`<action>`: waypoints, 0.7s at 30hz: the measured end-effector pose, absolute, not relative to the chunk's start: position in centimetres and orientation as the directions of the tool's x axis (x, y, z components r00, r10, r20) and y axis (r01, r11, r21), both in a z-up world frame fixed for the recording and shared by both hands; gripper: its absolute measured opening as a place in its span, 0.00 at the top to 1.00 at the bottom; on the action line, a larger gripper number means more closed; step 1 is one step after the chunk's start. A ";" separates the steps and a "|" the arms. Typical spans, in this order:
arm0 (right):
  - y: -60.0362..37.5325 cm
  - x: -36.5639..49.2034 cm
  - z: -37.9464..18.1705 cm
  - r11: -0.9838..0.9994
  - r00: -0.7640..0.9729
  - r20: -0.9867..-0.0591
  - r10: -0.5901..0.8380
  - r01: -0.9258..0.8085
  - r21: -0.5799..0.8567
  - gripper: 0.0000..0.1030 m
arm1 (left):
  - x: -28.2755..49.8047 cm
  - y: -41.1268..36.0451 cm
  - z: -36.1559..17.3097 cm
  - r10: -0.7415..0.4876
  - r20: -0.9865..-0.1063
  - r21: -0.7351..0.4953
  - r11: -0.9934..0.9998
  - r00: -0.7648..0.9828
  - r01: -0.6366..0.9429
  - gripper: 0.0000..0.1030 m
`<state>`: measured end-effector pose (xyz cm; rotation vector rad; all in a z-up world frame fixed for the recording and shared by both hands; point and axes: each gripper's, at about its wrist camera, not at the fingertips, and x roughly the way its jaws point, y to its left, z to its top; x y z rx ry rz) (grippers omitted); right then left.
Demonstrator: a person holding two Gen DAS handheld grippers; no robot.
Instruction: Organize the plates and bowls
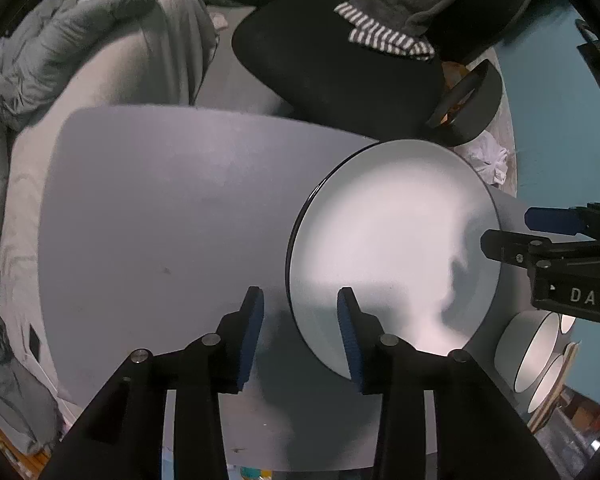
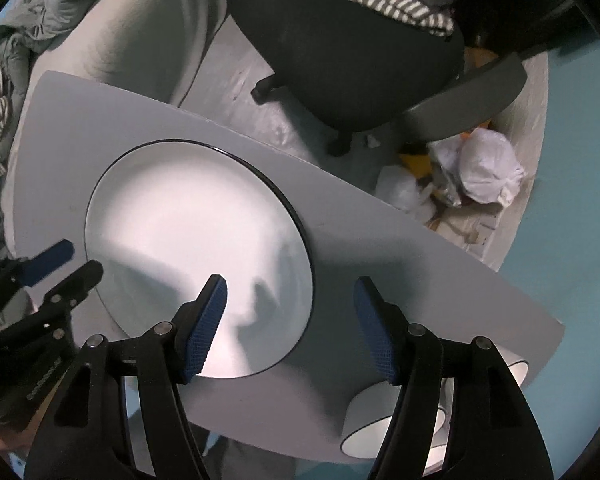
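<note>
A large white plate [image 1: 396, 240] with a thin black rim lies flat on the white table [image 1: 160, 220]; it also shows in the right wrist view [image 2: 196, 248]. My left gripper [image 1: 300, 332] is open and empty above the plate's near-left edge. My right gripper [image 2: 290, 320] is open and empty above the plate's near-right edge; it shows at the right of the left wrist view [image 1: 504, 232]. White bowls [image 1: 528, 352] with black rims lie on their sides at the table's near-right corner, also in the right wrist view [image 2: 380, 420].
A black office chair [image 1: 340, 72] with striped cloth [image 1: 384, 36] on it stands beyond the table. A bed with grey bedding [image 1: 100, 40] is at the far left. White bags [image 2: 484, 172] lie on the floor by the teal wall [image 2: 572, 200].
</note>
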<state>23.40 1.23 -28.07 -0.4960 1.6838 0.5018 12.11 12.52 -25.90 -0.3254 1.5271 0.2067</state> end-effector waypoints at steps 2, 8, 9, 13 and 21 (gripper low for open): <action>1.1 22.8 -27.5 0.810 -0.136 -0.990 -0.045 -0.584 0.044 0.36 | 12.0 12.4 -25.2 -0.060 -0.997 -0.074 0.942 0.053 -0.327 0.53; 0.9 21.7 -25.6 0.808 -0.063 -0.997 -0.044 -0.590 0.002 0.36 | 11.0 12.0 -22.7 -0.045 -0.995 -0.073 0.946 0.094 -0.315 0.44; 0.9 21.5 -25.2 0.810 -0.055 -0.998 -0.041 -0.586 -0.001 0.36 | 10.8 11.9 -22.2 -0.044 -0.993 -0.075 0.947 0.108 -0.312 0.41; 0.3 20.8 -23.7 0.824 -0.021 -1.000 -0.017 -0.566 -0.002 0.36 | 9.9 11.3 -20.1 -0.023 -0.987 -0.069 0.955 0.161 -0.287 0.38; -1.2 19.2 -19.4 0.846 0.078 -0.997 0.028 -0.532 -0.018 0.35 | 8.4 10.7 -16.8 -0.035 -0.975 -0.092 0.962 0.220 -0.258 0.34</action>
